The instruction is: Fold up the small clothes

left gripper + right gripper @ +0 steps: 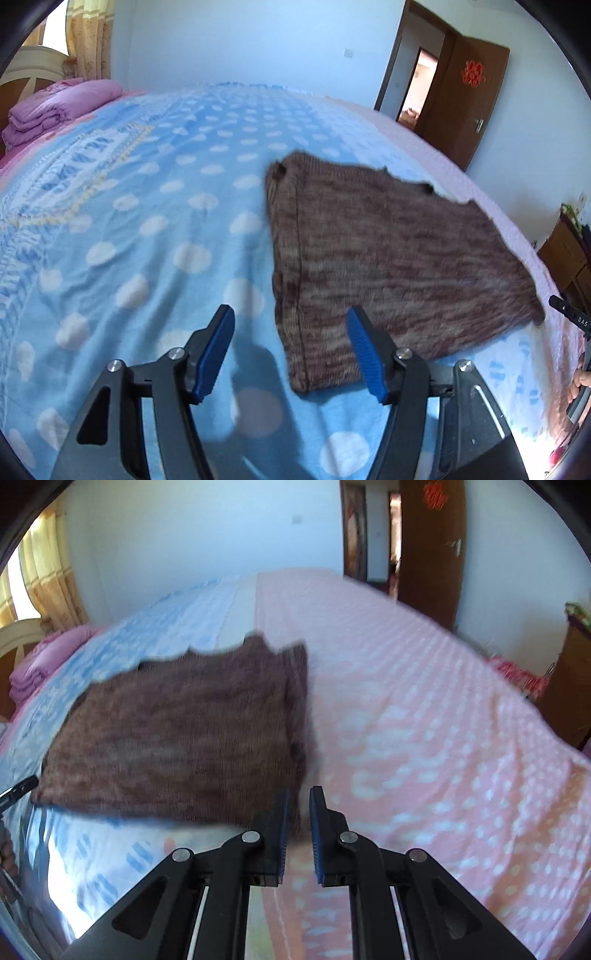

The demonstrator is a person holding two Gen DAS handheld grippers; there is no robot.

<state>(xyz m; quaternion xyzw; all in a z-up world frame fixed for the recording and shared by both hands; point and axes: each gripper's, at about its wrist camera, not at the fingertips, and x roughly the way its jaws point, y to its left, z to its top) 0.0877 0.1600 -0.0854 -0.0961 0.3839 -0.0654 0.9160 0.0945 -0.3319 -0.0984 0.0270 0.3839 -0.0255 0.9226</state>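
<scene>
A brown knitted garment lies flat on the bed, partly folded, with its left edge doubled over. My left gripper is open above the garment's near left corner, one finger on each side of the folded edge, holding nothing. In the right wrist view the same garment lies left of centre. My right gripper hovers at the garment's near right corner with its jaws close together and a narrow gap between them; nothing shows between the pads. The right gripper's tip also shows at the right edge of the left wrist view.
The bed has a blue dotted blanket on the left and a pink dotted one on the right. Folded purple bedding lies at the headboard. A brown door and a wooden cabinet stand beyond the bed.
</scene>
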